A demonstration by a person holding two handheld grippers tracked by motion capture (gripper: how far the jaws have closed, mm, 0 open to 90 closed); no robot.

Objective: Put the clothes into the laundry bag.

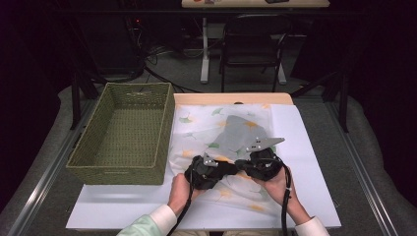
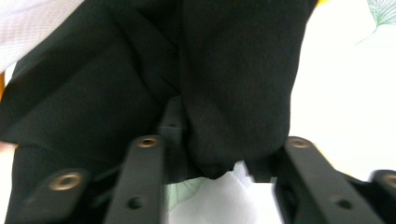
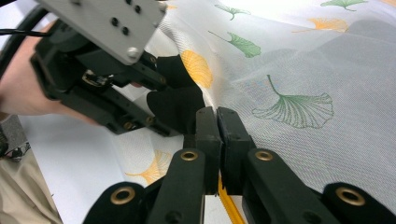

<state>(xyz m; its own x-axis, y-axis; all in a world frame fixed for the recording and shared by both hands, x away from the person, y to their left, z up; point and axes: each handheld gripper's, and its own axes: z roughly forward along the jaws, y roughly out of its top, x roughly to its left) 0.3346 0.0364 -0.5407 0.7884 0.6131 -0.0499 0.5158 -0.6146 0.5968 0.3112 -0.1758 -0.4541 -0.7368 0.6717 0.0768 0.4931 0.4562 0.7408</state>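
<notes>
A crumpled black cloth lies at the near middle of the table, over a sheer cloth printed with green and yellow leaves. My left gripper is shut on it, and the black cloth bulges between its jaws. My right gripper meets it from the right, tips almost touching. Its jaws are pressed together on a raised fold of the sheer cloth, and a yellow strip shows under them. In the right gripper view the left gripper holds the black cloth just left of those tips.
A green woven basket stands on the left of the table, beside the sheer cloth. A grey patch shows through the sheer cloth behind the grippers. A white sheet covers the table. A chair stands beyond the far edge.
</notes>
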